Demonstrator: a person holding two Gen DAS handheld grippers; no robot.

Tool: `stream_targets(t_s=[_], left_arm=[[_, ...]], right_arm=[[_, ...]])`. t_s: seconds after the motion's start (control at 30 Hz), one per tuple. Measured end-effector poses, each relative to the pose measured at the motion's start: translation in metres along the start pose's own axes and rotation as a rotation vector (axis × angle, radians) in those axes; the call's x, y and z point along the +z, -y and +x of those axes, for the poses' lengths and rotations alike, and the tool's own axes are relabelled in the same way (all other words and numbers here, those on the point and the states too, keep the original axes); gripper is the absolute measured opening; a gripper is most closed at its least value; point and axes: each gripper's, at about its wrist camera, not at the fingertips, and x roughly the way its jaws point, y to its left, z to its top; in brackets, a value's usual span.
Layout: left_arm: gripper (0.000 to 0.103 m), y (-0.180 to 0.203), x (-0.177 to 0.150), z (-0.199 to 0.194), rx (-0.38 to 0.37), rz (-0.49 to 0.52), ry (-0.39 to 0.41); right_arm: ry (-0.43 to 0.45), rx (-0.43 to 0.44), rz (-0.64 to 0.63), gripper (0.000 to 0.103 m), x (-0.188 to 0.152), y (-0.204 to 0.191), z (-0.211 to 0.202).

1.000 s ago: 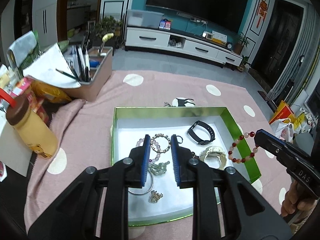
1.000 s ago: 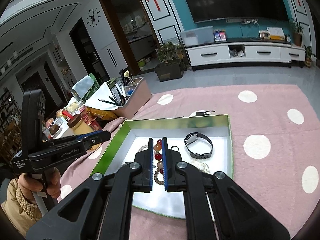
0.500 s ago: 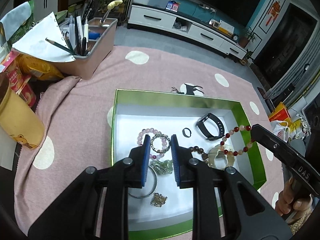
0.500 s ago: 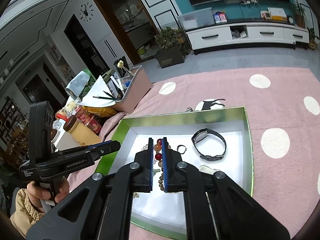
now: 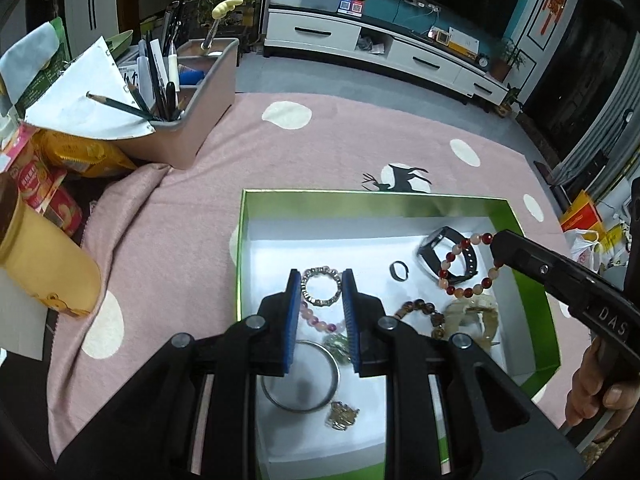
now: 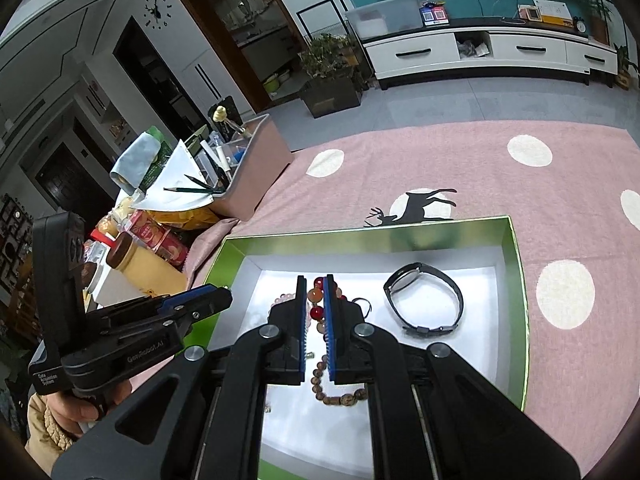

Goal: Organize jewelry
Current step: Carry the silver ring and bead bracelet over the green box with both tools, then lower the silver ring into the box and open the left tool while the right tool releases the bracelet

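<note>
Since a second ago, we bring the right gripper (image 6: 316, 308) inward over the box (image 5: 362, 200), jaws nipped on the bead bracelet (image 5: 466, 264), which hangs clear above the watch (image 6: 424, 300). Left gripper (image 5: 322, 300) hovers half-open, empty; metal bracelet (image 5: 322, 286) just ahead between its jaws.

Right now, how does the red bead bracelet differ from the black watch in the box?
The bracelet is a string of red and pale beads; the watch is a plain black band. The bracelet hangs pinched in the right tool; the watch lies on the box floor. Both are closed loops.
</note>
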Motion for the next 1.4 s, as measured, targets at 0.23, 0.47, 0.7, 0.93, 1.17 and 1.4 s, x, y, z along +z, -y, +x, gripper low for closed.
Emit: stream_targets(t_s=[0.23,0.47,0.7,0.93,1.17,1.4], left_arm=[[0.020,-0.001,0.008,0.005,0.028,0.009,-0.002],[0.020,0.008,0.017,0.018,0.066,0.050,-0.022],[0.020,0.014,0.021,0.028,0.087,0.067,-0.033],[0.020,0.016,0.021,0.034,0.106,0.080,-0.038],[0.020,0.015,0.023,0.040,0.123,0.089,-0.041],[0.020,0.012,0.024,0.047,0.131,0.080,-0.050]], right_arm=[[-0.014,-0.009,-0.005,0.007,0.005,-0.003,0.009],[-0.021,-0.028,-0.011,0.007,0.012,-0.004,0.015],[-0.025,-0.044,-0.011,0.007,0.016,-0.001,0.020],[-0.035,-0.051,-0.005,0.007,0.017,0.003,0.026],[-0.039,-0.059,-0.001,0.007,0.019,0.006,0.031],[-0.045,-0.065,-0.001,0.007,0.020,0.008,0.035]])
